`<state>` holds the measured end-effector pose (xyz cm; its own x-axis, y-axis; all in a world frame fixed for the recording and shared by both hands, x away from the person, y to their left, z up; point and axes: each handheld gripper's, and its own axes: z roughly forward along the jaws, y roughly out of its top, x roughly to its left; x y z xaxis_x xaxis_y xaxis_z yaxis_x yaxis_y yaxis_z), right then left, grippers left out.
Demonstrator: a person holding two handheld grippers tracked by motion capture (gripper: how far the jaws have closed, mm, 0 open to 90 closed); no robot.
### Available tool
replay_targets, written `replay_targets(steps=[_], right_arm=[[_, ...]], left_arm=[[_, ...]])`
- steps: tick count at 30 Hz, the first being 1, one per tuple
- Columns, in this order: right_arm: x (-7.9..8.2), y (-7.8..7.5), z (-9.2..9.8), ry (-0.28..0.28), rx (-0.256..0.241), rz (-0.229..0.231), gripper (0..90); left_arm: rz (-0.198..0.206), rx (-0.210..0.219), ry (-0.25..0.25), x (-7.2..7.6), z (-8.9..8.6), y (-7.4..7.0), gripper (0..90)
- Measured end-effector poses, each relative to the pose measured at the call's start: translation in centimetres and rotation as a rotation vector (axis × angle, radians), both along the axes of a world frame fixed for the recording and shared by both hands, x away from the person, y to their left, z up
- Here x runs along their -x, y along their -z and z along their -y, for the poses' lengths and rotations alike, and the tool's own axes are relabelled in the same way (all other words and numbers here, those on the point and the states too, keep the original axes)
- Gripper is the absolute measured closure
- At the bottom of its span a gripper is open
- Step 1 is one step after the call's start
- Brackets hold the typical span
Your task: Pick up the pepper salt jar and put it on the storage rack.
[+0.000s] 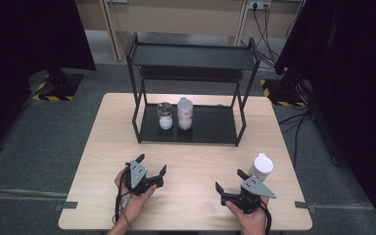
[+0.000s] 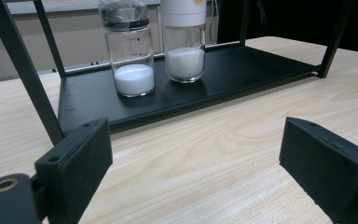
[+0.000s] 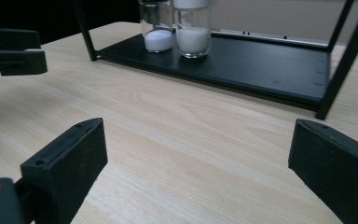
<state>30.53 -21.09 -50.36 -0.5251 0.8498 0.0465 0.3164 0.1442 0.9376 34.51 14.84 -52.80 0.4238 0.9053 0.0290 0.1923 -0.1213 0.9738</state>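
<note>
Both pairs of black jaws are spread wide with nothing held between them. The left gripper [image 1: 152, 169] is held low over the table [image 1: 191, 161] at about seven o'clock, its jaws turned toward one o'clock; bare wood is seen between its pads [image 2: 81, 154] in the left gripper view. The right gripper [image 1: 230, 180] is held at about five o'clock, its jaws turned toward eleven o'clock, and the same pale wood is seen between its pads [image 3: 70, 161] in the right gripper view. Part of the left gripper [image 3: 11, 51] is caught at nine o'clock in that view.

Just past the right gripper, at about four o'clock on the table, a white-capped jar [image 1: 261, 166] is stood upright, apart from both grippers.

Farther off, toward twelve o'clock, a black two-tier rack [image 1: 191, 56] is set on the table. On its lower shelf [image 2: 242, 67], toward the left part, two jars are stood upright side by side: a dark-lidded glass jar [image 2: 127, 46] with white powder at the bottom, and a white-topped jar [image 2: 183, 37] with coarser white grains. Whether the two touch cannot be told. Both are well apart from the grippers.
</note>
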Motion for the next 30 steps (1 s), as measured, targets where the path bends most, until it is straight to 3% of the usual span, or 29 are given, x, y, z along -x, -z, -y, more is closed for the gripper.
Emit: replay_targets(steps=[13, 30], right_arm=[[1.2, -0.5, 2.3, 0.035, 0.003, -0.006, 5.4], [2.8, -0.7, 3.6, 0.049, 0.001, -0.012, 5.4]], left_arm=[[0.003, -0.003, 0.000, 0.0, 0.1, 0.0, 8.9], [0.004, -0.001, -0.001, 0.0, 0.0, 0.0, 8.9]])
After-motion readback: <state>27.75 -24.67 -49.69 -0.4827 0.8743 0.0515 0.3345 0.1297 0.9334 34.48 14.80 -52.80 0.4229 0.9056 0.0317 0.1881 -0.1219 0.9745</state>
